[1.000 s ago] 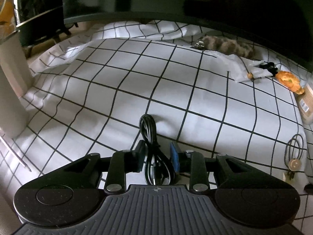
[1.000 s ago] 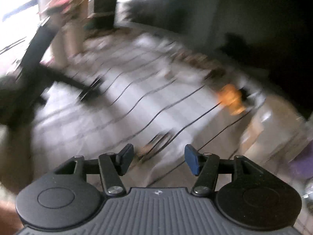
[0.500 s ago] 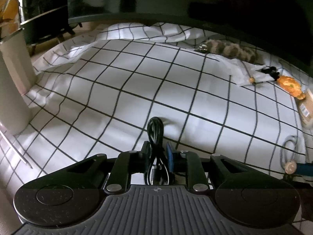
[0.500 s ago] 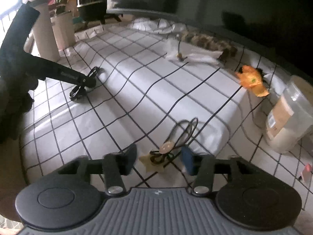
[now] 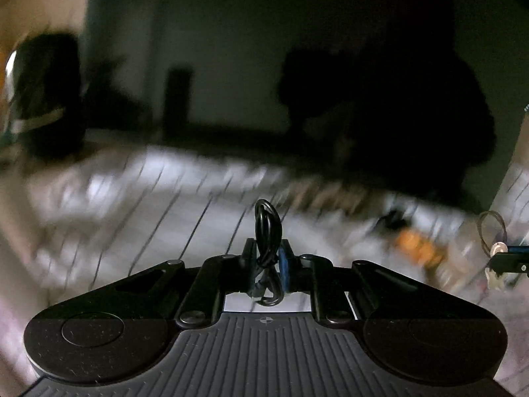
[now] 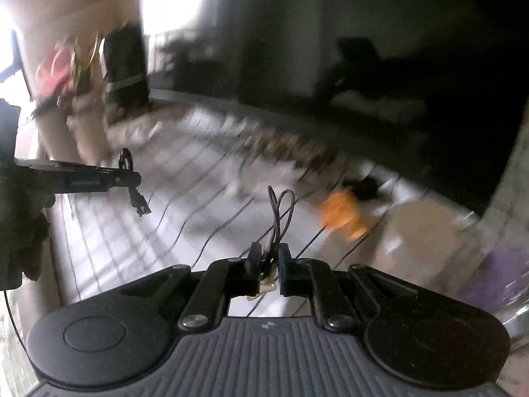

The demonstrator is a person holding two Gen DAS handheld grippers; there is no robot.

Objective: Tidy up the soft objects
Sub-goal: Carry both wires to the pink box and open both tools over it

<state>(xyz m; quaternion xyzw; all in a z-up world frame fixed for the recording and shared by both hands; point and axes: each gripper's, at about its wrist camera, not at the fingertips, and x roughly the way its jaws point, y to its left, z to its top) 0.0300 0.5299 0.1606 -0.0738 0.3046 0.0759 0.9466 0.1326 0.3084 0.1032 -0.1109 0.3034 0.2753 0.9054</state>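
Observation:
My left gripper [image 5: 268, 256] is shut on a coiled black cable [image 5: 267, 228] and holds it above the checked cloth [image 5: 165, 225]. It also shows in the right wrist view [image 6: 130, 178], with the cable's plug [image 6: 140, 203] hanging down. My right gripper [image 6: 268, 258] is shut on a thin brown cord loop [image 6: 281, 211] with a pale tag [image 6: 266, 284], lifted off the cloth. The same cord shows at the right edge of the left wrist view [image 5: 492, 231].
The view is motion-blurred. An orange soft item [image 6: 342, 211] and a mottled furry item [image 6: 287, 147] lie on the cloth [image 6: 185, 218]. A pale round container [image 6: 416, 231] stands at right. A pale cylinder with red flowers [image 6: 56, 76] stands at left.
My right gripper has closed on the brown cord and lifted it off the cloth. My left gripper has risen with the black cable. Both views tilted up and blurred.

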